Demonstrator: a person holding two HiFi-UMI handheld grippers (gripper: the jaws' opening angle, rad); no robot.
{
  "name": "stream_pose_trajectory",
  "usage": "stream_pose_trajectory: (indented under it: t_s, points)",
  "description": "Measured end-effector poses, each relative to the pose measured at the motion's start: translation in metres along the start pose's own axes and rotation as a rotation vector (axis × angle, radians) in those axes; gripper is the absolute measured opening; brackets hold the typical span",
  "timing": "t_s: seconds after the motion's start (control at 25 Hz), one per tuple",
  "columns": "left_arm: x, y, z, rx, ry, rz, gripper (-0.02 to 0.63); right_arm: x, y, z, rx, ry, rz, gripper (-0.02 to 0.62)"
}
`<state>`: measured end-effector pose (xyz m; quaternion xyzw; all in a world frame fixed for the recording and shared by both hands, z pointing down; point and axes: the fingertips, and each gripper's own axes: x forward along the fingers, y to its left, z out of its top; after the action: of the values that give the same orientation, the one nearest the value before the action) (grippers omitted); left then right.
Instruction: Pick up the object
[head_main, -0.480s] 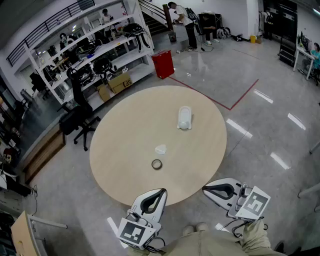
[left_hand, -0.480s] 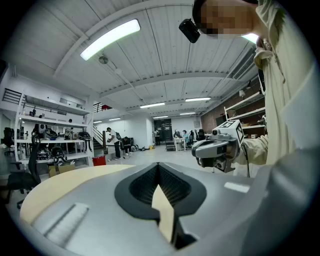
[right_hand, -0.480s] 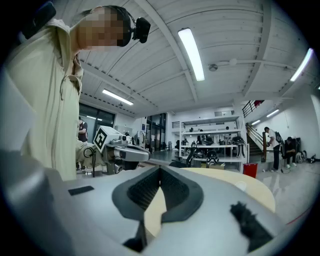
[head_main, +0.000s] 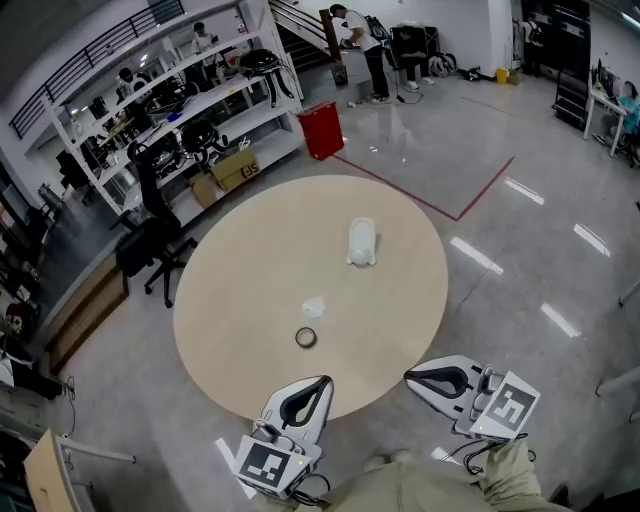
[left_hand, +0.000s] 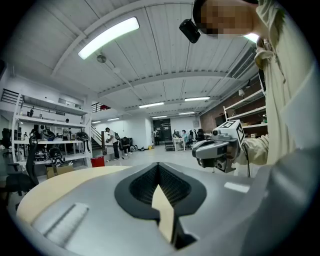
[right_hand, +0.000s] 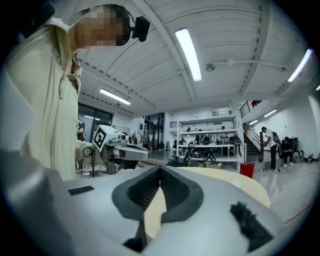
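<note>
A round beige table (head_main: 250, 290) carries a white bottle-like object (head_main: 361, 242) lying on its side, a small white crumpled piece (head_main: 314, 307) and a small dark ring (head_main: 306, 337). My left gripper (head_main: 320, 383) hovers at the table's near edge, short of the ring, with its jaws shut and empty. My right gripper (head_main: 411, 378) hangs off the table's near right edge, also shut with nothing in it. In the left gripper view the left gripper (left_hand: 158, 167) shows its pads pressed together, with the right gripper (left_hand: 217, 150) beyond. The right gripper (right_hand: 160, 170) shows the same, with the left gripper (right_hand: 122, 150) beyond.
A red bin (head_main: 322, 130) stands on the floor beyond the table. A black office chair (head_main: 150, 235) sits at the table's left, in front of long white shelves (head_main: 190, 100) with gear. People stand far back. A red line (head_main: 470, 205) marks the floor at the right.
In the head view the table and its objects sit slightly lower and further left than before. Both grippers keep the same place and stay shut.
</note>
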<state>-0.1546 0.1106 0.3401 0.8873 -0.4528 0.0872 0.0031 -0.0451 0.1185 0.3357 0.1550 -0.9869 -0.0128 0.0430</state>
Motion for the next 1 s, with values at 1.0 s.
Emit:
stream_pose_trajectory:
  t_s: [1.0]
  points:
    - [0.111,-0.008,-0.014,-0.040,0.056,-0.035,0.006,-0.022,-0.094,-0.027,0.047,-0.006,0.003,0.002]
